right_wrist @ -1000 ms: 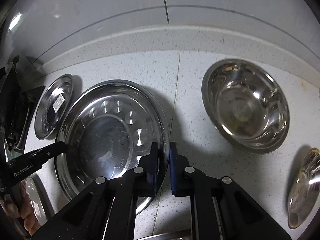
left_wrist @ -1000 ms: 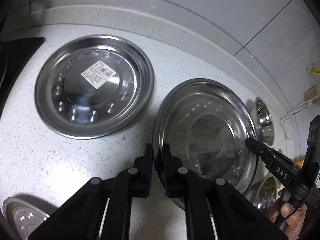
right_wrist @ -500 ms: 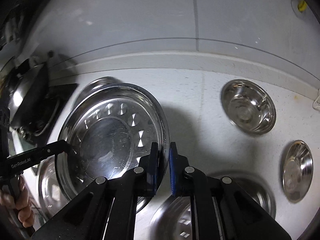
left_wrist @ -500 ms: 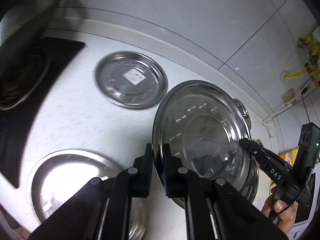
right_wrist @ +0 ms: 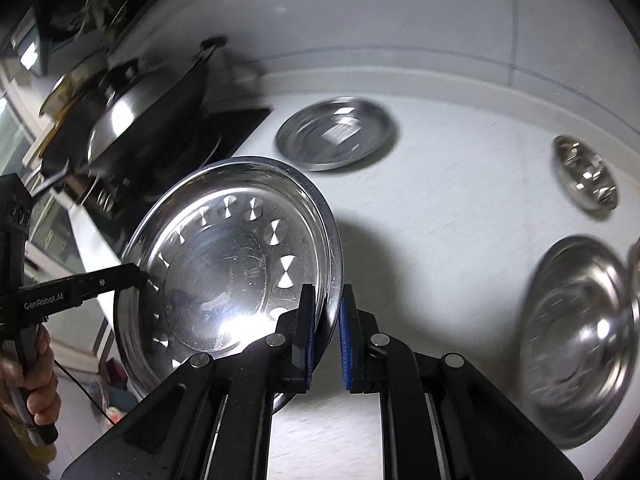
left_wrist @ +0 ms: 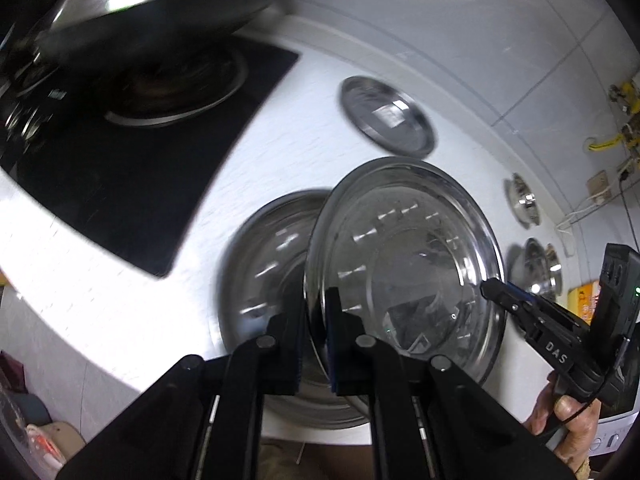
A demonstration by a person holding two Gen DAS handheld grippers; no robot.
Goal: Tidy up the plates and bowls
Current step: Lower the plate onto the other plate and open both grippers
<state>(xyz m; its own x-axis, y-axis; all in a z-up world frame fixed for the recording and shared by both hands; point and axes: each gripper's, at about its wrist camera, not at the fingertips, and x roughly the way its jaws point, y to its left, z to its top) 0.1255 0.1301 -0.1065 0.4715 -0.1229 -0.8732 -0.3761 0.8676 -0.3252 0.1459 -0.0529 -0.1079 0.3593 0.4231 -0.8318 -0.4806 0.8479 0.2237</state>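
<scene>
A large steel plate (left_wrist: 404, 264) hangs in the air, held by both grippers at opposite rims. My left gripper (left_wrist: 314, 320) is shut on its near-left rim. My right gripper (right_wrist: 326, 320) is shut on its right rim, the plate (right_wrist: 228, 268) tilted toward the left. The plate hovers over a second large steel plate (left_wrist: 264, 264) lying on the white counter near the front edge. The right gripper's tip shows in the left wrist view (left_wrist: 490, 290), and the left gripper's tip in the right wrist view (right_wrist: 142, 278).
A smaller labelled plate (left_wrist: 386, 116) (right_wrist: 336, 132) lies near the back wall. A black hob (left_wrist: 132, 148) with a steel wok (left_wrist: 156, 4) stands at the left. Steel bowls (right_wrist: 576, 332) (right_wrist: 586, 174) lie to the right. The counter's front edge is close below.
Both grippers have carried the plate up and to the left, toward the hob. It now hovers over the second large plate near the counter's front edge.
</scene>
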